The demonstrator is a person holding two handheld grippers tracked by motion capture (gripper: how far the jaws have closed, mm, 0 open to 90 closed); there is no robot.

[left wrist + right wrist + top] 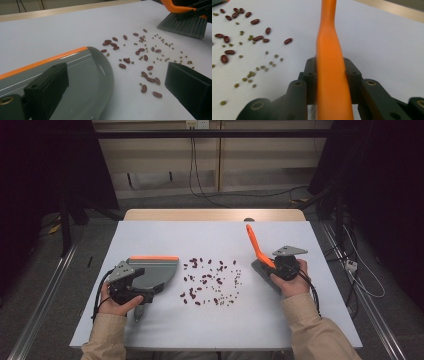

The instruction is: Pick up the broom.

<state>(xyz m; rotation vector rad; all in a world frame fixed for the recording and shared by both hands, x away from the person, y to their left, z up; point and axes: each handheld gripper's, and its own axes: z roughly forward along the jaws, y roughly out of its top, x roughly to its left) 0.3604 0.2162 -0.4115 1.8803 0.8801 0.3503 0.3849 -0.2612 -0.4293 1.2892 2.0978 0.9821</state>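
a: high view, middle of the frame: your beans [210, 281] lie scattered on the white tabletop [150, 330], red ones mixed with small green ones.

b: and my right gripper [286, 266]?

a: right of centre, its jaws pinching the orange handle of the brush [256, 246]. the handle tilts toward the upper left of the frame, and the grey bristles sit on the tabletop just right of the beans.

b: the left gripper [131, 290]?

a: lower left of the frame, at the grey dustpan [155, 270] with its orange edge, which lies flat just left of the beans. in the left gripper view its jaws stand spread, the dustpan's tray showing between them.
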